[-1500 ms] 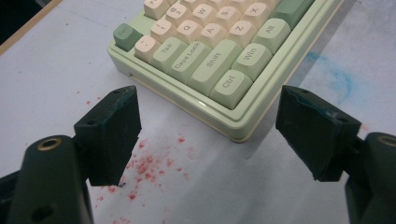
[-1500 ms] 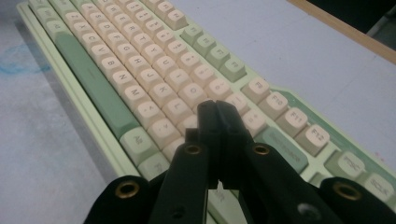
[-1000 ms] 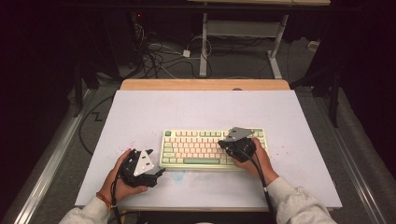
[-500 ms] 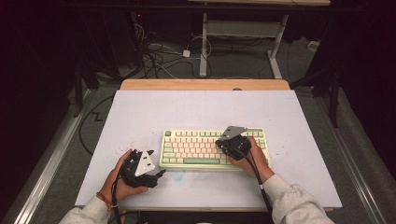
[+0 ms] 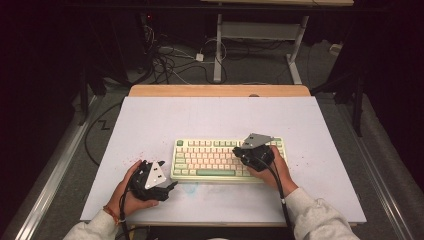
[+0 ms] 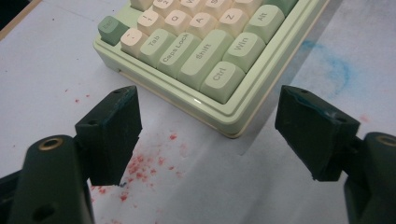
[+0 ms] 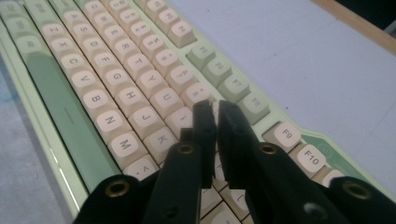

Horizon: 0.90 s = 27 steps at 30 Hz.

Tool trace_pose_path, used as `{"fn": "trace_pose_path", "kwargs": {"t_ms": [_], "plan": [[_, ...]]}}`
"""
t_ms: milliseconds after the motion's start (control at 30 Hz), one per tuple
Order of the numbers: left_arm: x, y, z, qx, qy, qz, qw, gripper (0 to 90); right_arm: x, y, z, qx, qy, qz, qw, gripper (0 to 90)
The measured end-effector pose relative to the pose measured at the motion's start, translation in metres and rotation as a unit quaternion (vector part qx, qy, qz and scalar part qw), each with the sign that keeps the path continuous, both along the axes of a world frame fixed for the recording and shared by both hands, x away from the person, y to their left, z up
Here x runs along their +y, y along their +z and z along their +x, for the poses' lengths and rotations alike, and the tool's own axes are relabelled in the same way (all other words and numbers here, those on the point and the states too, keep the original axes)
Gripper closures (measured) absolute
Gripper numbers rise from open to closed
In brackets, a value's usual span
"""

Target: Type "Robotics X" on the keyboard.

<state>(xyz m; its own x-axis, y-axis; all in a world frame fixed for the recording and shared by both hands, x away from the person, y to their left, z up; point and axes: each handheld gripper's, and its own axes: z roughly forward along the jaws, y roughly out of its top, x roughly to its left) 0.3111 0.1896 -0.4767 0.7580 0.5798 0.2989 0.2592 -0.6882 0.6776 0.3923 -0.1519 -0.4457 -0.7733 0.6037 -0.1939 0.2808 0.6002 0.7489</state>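
A pale green keyboard (image 5: pixel 220 157) with cream and green keys lies on the white table mat (image 5: pixel 215 120), near the front. My left gripper (image 5: pixel 169 187) rests on the mat just left of the keyboard, held in the person's left hand. Its jaws stand open around nothing, and in the left gripper view (image 6: pixel 210 112) they face the keyboard's corner (image 6: pixel 205 51) with the Ctrl key. My right gripper (image 5: pixel 239 150) hovers over the keyboard's right part. In the right gripper view (image 7: pixel 215 109) its jaws have just been opening a crack. A thin slit shows between them, nothing in it, above the letter keys (image 7: pixel 116 84).
Red specks and a blue smudge (image 6: pixel 327 65) mark the mat near the keyboard. A wooden table edge (image 5: pixel 220 90) runs along the back. Cables (image 5: pixel 170 60) and desk legs stand on the dark floor beyond. Bare mat stretches behind and beside the keyboard.
The right gripper has shifted slightly over the keyboard's right part. The left hand and its gripper have kept still.
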Motion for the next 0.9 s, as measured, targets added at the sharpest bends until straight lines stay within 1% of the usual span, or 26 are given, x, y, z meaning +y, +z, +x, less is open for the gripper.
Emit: {"fn": "trace_pose_path", "kwargs": {"t_ms": [33,100,133,200,267,333,400,467,500,567,600,733,833,900], "plan": [[0.0,0.0,0.0,0.0,0.0,0.001,1.0,21.4,0.0,0.0,0.0,0.0,0.0,0.0,1.0,82.7],[0.0,0.0,0.0,0.0,0.0,0.001,1.0,21.4,-0.003,0.003,-0.002,-0.006,0.003,0.013,0.9999,79.4],[0.0,0.0,0.0,-0.001,0.001,0.001,1.0,21.4,-0.005,0.005,-0.004,-0.012,0.006,0.019,0.9997,75.7],[0.0,0.0,0.0,-0.001,0.002,0.002,1.0,21.4,-0.008,0.008,-0.007,-0.021,0.008,0.033,0.9992,73.0],[0.0,0.0,0.0,-0.002,0.002,0.003,1.0,21.5,-0.011,0.01,-0.01,-0.031,0.008,0.037,0.9988,64.6],[0.0,0.0,0.0,-0.002,0.003,0.003,1.0,21.5,-0.015,0.012,-0.014,-0.04,0.006,0.042,0.9983,59.8],[0.0,0.001,-0.001,-0.002,0.003,0.003,1.0,21.6,-0.019,0.015,-0.017,-0.05,0.004,0.048,0.9976,51.9],[0.0,0.001,-0.001,-0.002,0.004,0.004,1.0,21.7,-0.023,0.017,-0.02,-0.059,-0.002,0.052,0.9969,45.8],[0.0,0.001,-0.001,-0.003,0.004,0.004,1.0,21.8,-0.026,0.018,-0.022,-0.063,-0.005,0.058,0.9963,43.1],[0.0,0.001,-0.001,-0.004,0.005,0.002,1.0,22.4,-0.03,0.02,-0.026,-0.076,-0.009,0.061,0.9952,38.2],[0.0,0.002,-0.001,-0.004,0.005,0.002,1.0,22.4,-0.033,0.02,-0.028,-0.079,-0.013,0.065,0.9946,34.4],[0.0,0.002,-0.002,-0.006,0.006,0.002,1.0,22.4,-0.042,0.019,-0.037,-0.09,-0.022,0.073,0.993,28.2],[0.0,0.002,-0.002,-0.006,0.006,0.002,1.0,22.4,-0.049,0.018,-0.043,-0.099,-0.029,0.073,0.992,26.0],[-0.001,0.003,-0.002,-0.007,0.006,0.002,1.0,22.4,-0.054,0.017,-0.046,-0.101,-0.035,0.072,0.9916,25.3]]}}
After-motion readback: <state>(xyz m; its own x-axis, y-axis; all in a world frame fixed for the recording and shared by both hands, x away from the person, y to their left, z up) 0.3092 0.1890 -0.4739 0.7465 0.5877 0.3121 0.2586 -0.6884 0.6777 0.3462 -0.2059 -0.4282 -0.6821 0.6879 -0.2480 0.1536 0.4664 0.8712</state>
